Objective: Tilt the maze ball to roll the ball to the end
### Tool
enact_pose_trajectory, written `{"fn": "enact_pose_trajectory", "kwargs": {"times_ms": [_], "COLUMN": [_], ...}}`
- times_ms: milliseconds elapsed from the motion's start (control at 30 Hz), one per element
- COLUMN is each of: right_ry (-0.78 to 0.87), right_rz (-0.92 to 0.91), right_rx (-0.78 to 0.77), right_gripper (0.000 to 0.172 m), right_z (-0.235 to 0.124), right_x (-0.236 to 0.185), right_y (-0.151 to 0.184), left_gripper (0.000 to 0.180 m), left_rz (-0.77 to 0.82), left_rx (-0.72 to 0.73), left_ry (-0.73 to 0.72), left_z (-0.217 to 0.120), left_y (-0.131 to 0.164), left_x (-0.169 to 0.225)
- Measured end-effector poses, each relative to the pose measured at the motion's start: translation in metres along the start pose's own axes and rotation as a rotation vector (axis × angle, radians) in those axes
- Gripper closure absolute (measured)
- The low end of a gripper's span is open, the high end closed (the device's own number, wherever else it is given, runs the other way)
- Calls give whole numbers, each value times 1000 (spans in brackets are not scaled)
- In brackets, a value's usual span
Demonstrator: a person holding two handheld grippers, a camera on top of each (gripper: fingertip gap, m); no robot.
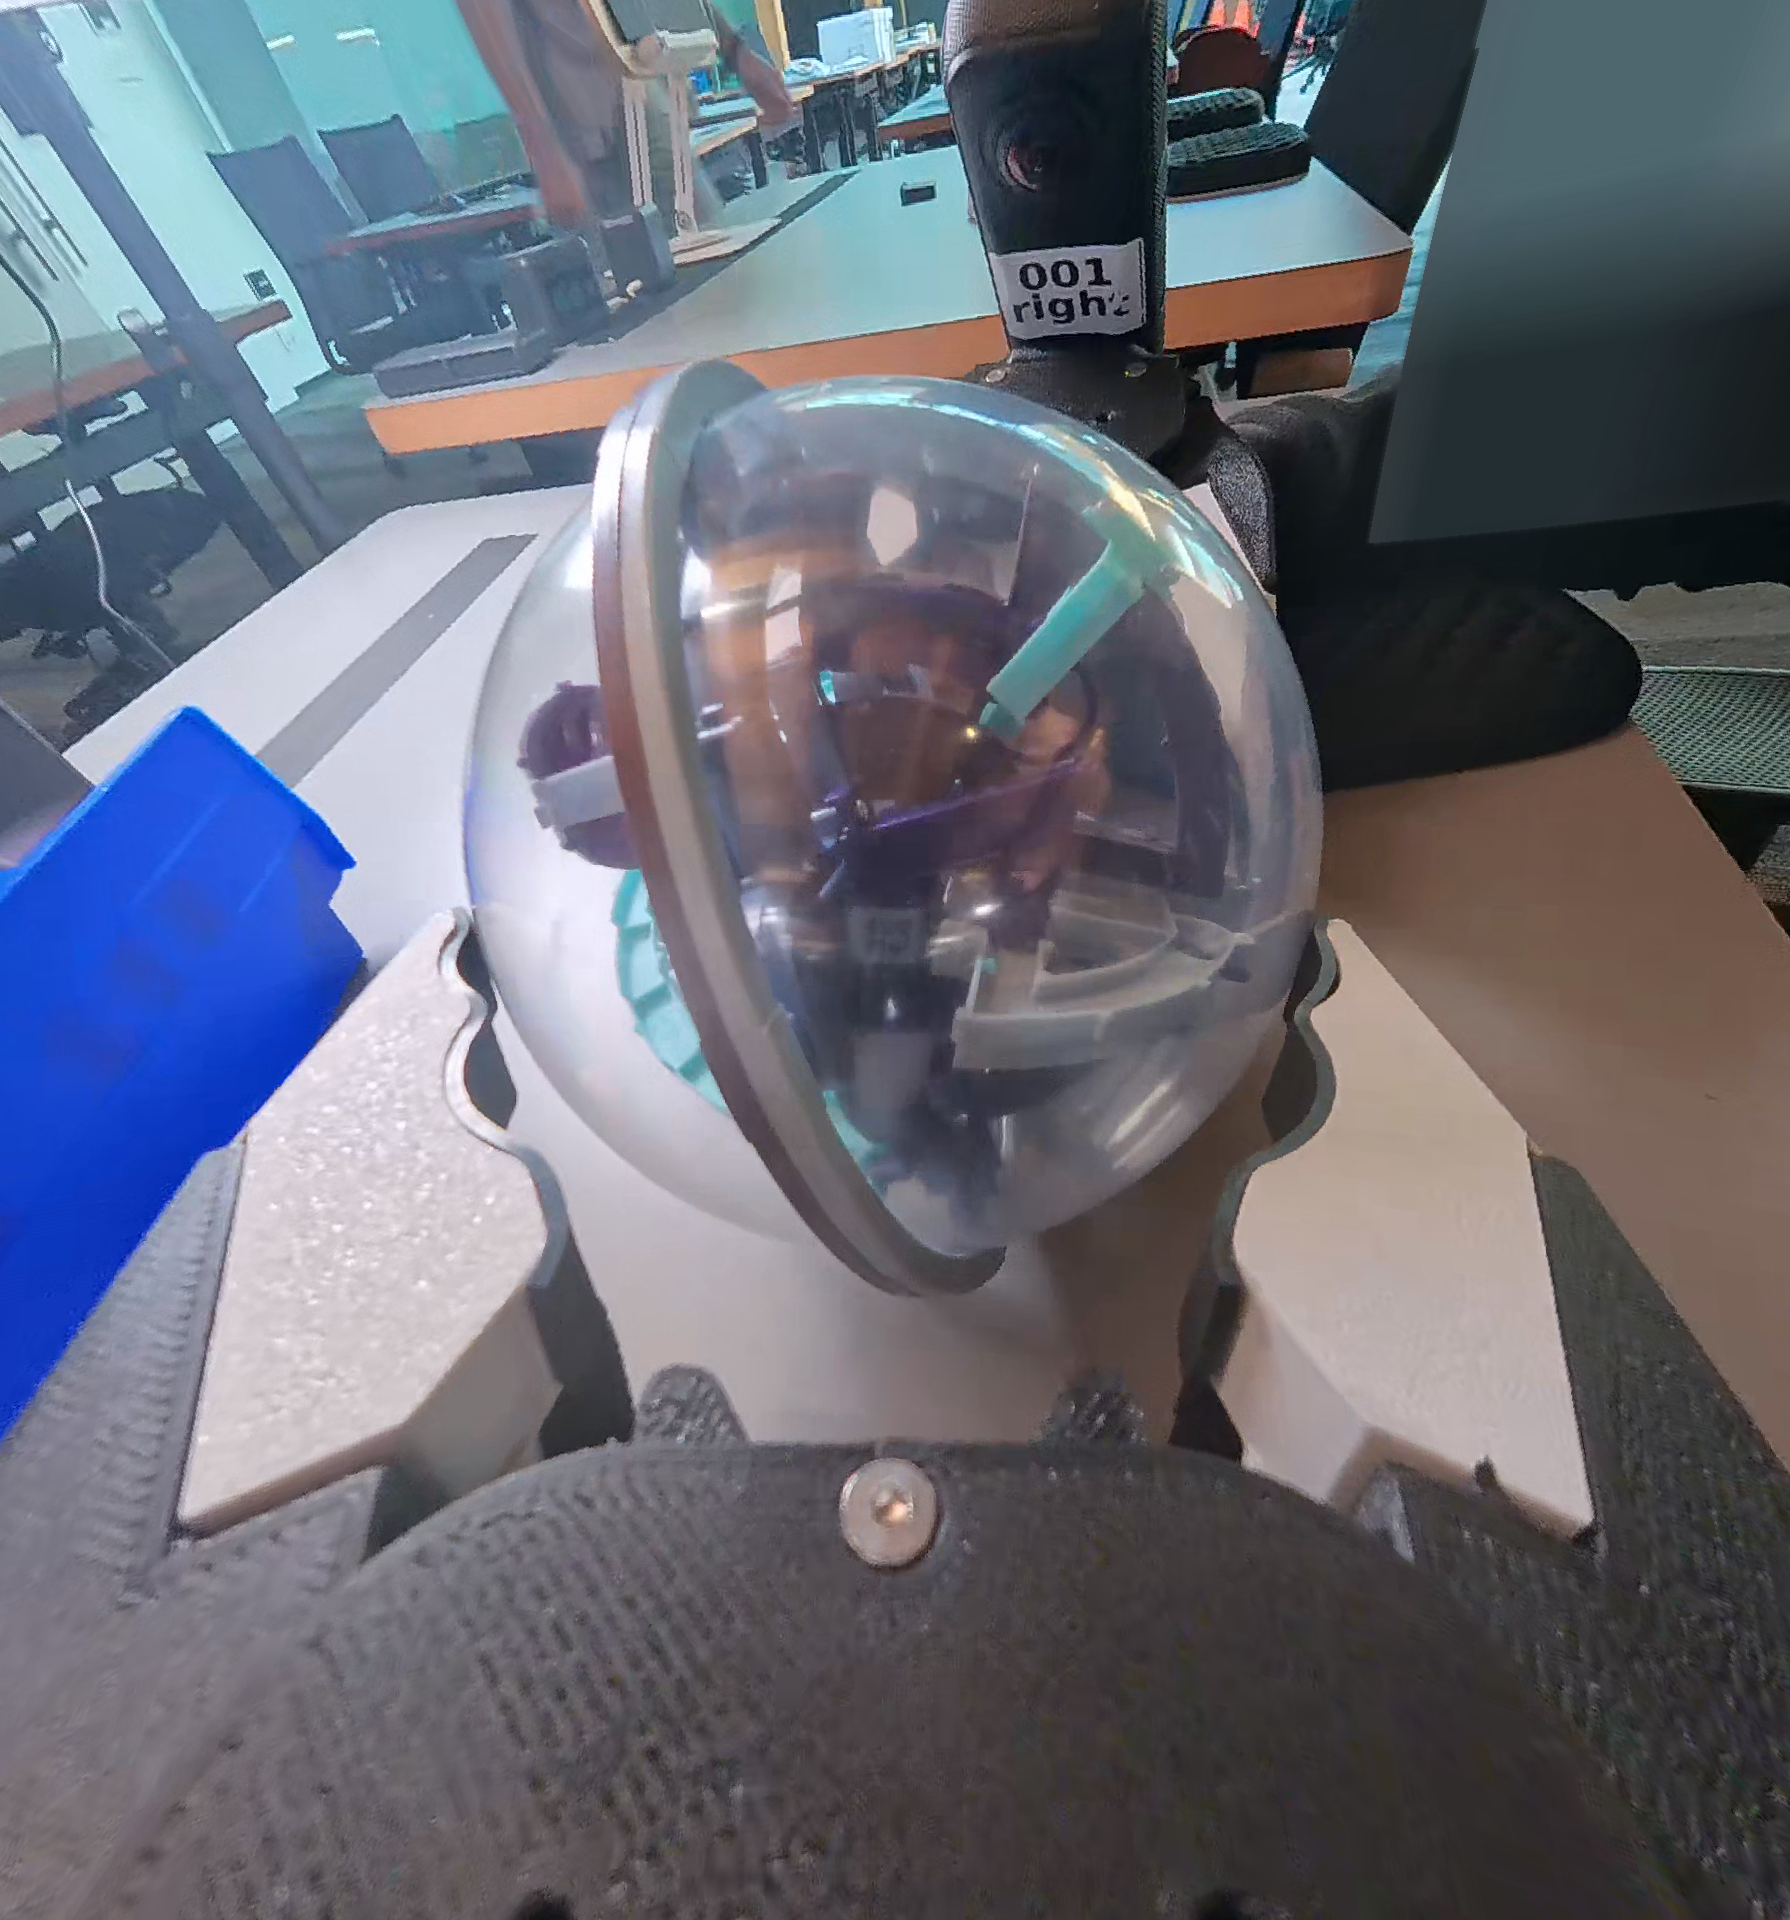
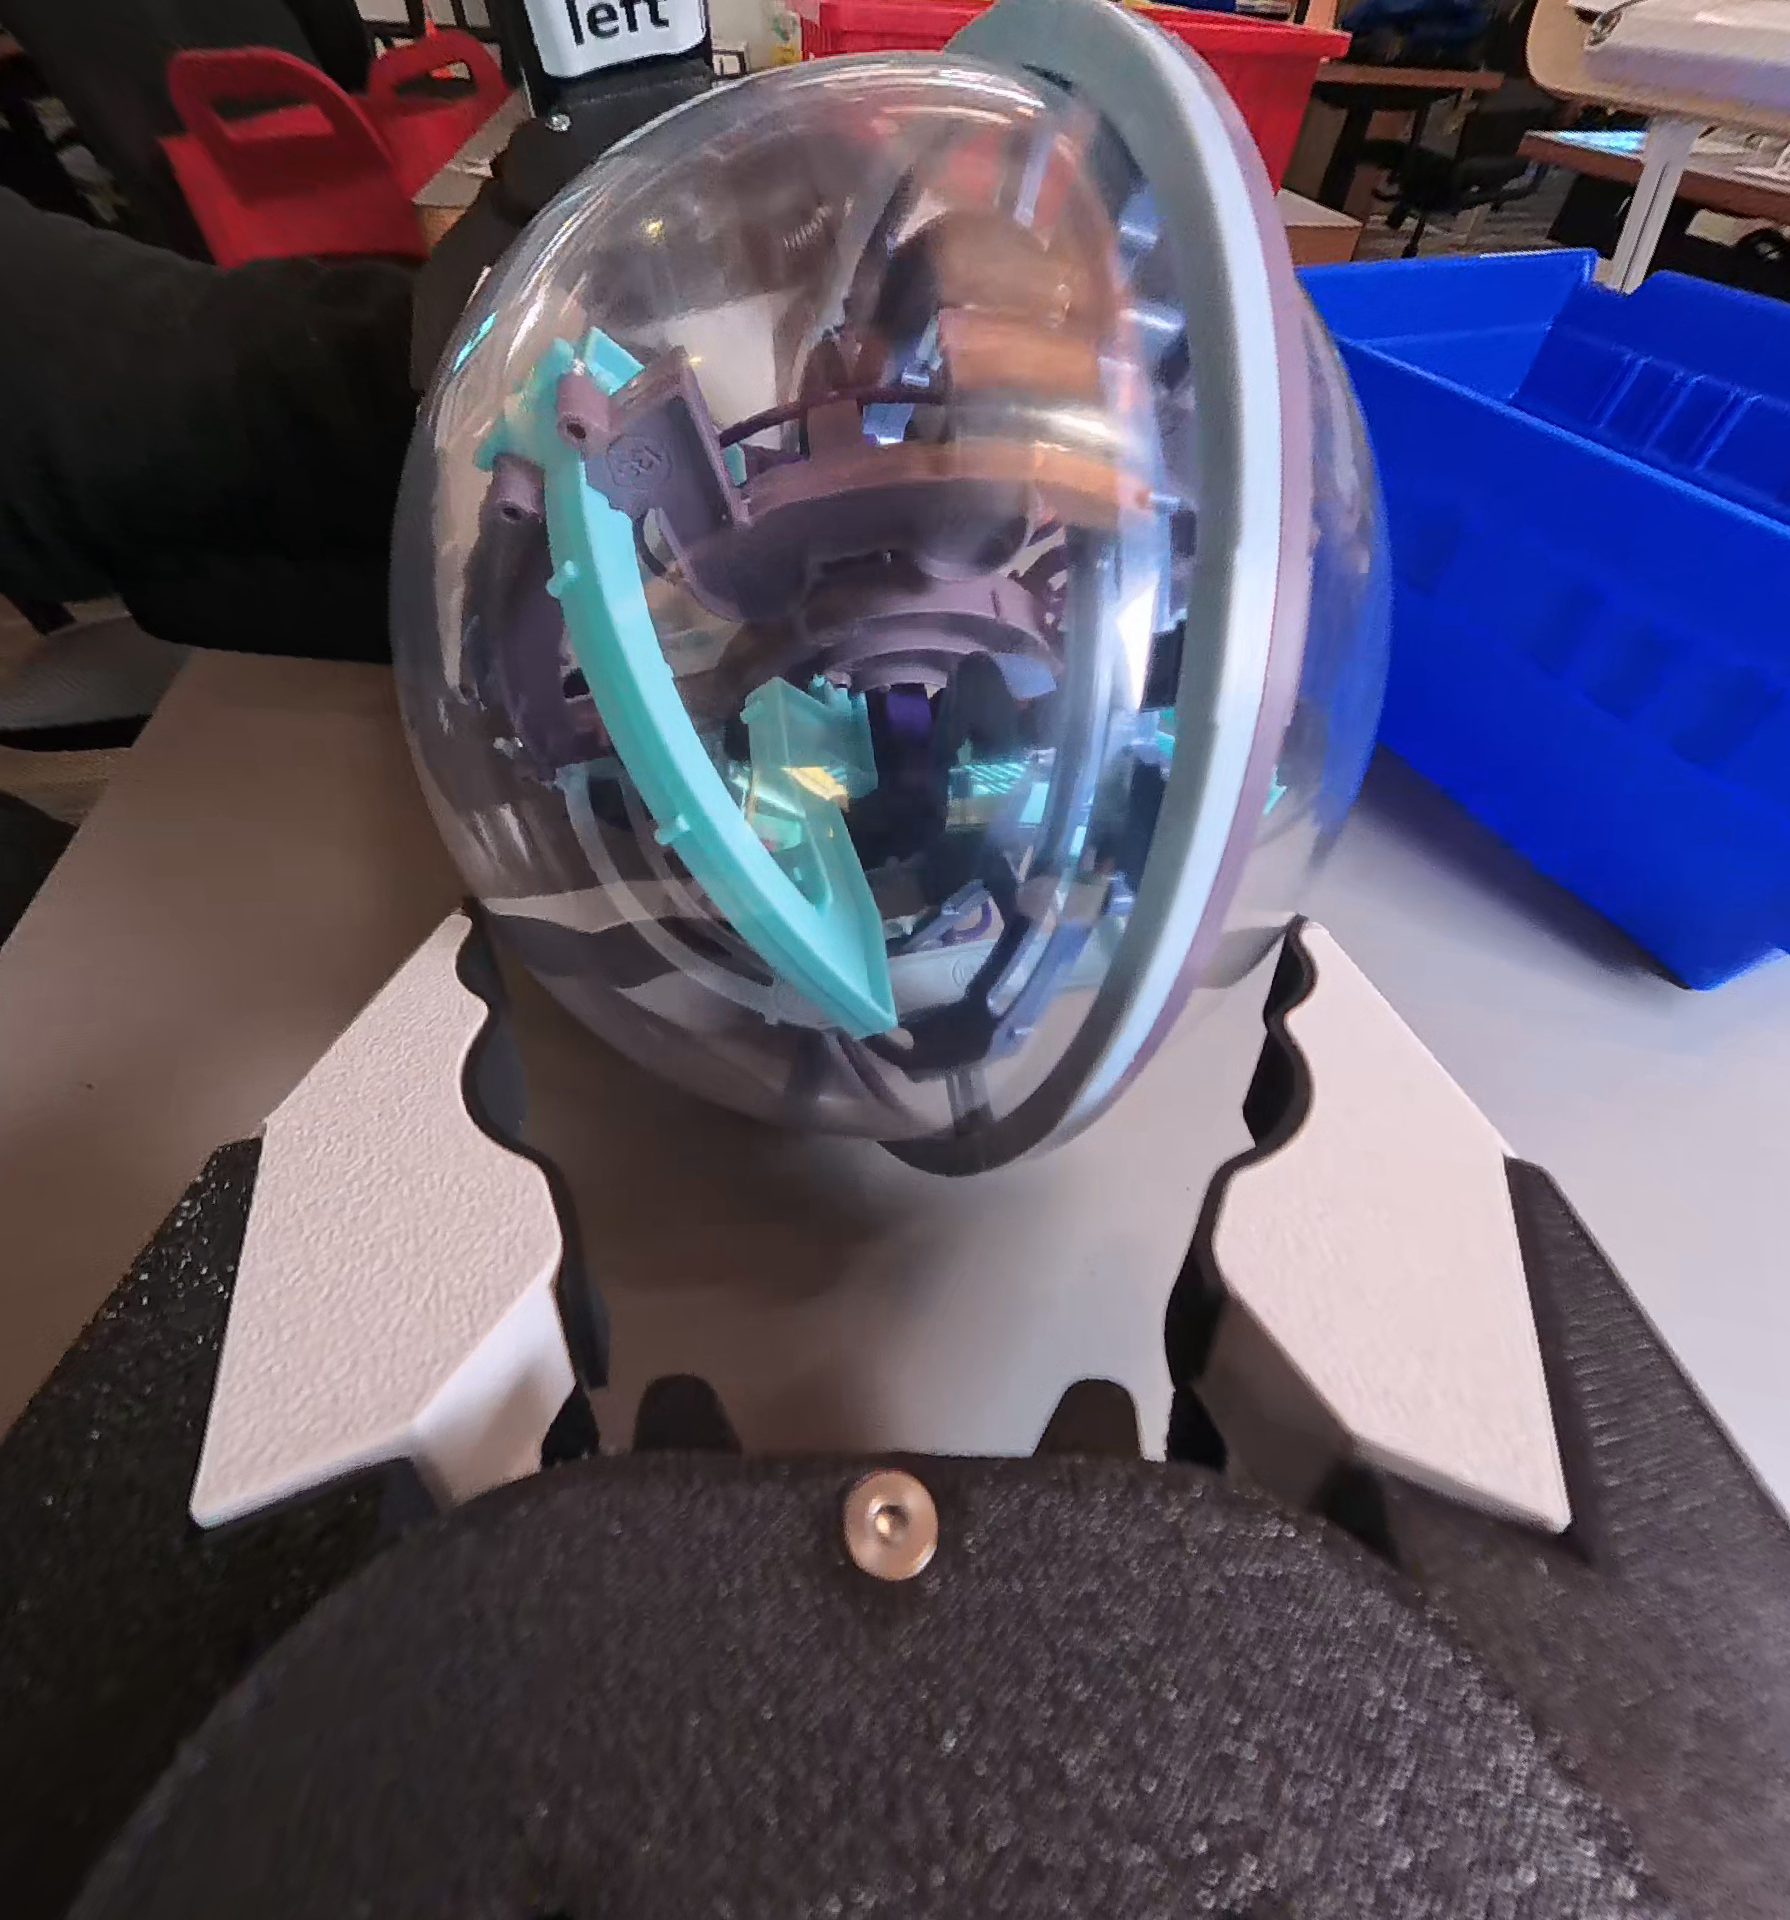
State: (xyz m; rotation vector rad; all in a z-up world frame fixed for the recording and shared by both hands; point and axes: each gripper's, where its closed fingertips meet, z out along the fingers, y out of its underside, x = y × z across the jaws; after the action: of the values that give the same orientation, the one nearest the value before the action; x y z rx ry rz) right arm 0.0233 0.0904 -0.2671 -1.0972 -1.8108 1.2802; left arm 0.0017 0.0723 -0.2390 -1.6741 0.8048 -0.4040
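Your left gripper [image 1: 891, 935] clamps the clear plastic maze ball [image 1: 891, 831], a transparent sphere with a grey and brown rim band around its middle. Both white fingers with wavy dark pads [image 1: 470, 1029] press against the lower sides of the sphere, one on each side. The ball sits directly ahead of the claw, between the fingertips and above the pale tabletop [image 1: 1597, 935].

Your right gripper [image 2: 886, 935] grips the same sphere [image 2: 870, 623] from the opposite side. Its two dark wavy pads [image 2: 486, 1029] bear on the sphere's lower flanks. Each claw shows beyond the ball in the other's view, facing it.

Inside the shell you see teal, purple and grey plastic track pieces [image 2: 704, 727]. In the right wrist view the rim band [image 2: 1213, 520] runs steeply, tilted to the right of the claw. You cannot tell where the small rolling ball lies within the tracks.

A blue plastic bin [image 1: 122, 987] stands just left of the left claw; in the right wrist view it [image 2: 1618, 623] lies to the right of the claw, on the table.
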Motion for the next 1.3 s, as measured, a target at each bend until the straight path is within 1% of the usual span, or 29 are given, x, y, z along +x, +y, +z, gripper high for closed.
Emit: {"fn": "enact_pose_trajectory", "kwargs": {"times_ms": [67, 133, 267, 300, 333, 367, 400, 467, 533, 733, 867, 1100, 1300], "right_ry": [16, 53, 86, 96, 105, 114, 120, 138, 171, 253, 291, 332, 356], "right_rz": [1, 1, -13, -26, -36, -40, -39, -39, -77, -181, -212, -233, -264], "right_rx": [4, 2, -5, -16, -28, -37, -39, -31, -16, 64, 116, 156, 231], "right_gripper": [32, 33, 43, 45, 47, 44, 41, 40, 38, 33, 31, 30, 29], "right_z": [0, -2, -2, -2, -1, -1, 0, -1, -2, -7, -15, -35, -47], "right_x": [3, 10, 15, 15, 16, 17, 17, 19, 21, 22, 24, 29, 28], "right_y": [0, 1, 2, 3, 5, 6, 6, 3, -3, -30, -62, -118, -159], "left_gripper": [36, 37, 35, 31, 29, 29, 29, 29, 30, 30, 31, 30, 31], "left_rz": [-16, -71, -237, -269, -289, -303, -288, -202, -133, 8, 57, 138, 171], "left_rx": [-11, -52, -76, -100, -131, -135, -128, -121, -118, -21, 32, 67, 67], "left_ry": [-18, -72, -42, -48, -46, -41, -45, -68, -93, -135, -138, -134, -131], "left_z": [-1, -5, -2, 1, 4, 5, 7, 7, 8, 2, -7, -20, -32], "left_y": [2, 9, 21, 27, 32, 34, 32, 29, 24, -7, -41, -105, -145], "left_x": [-2, -12, -11, -12, -12, -12, -13, -16, -18, -22, -28, -38, -42]}}
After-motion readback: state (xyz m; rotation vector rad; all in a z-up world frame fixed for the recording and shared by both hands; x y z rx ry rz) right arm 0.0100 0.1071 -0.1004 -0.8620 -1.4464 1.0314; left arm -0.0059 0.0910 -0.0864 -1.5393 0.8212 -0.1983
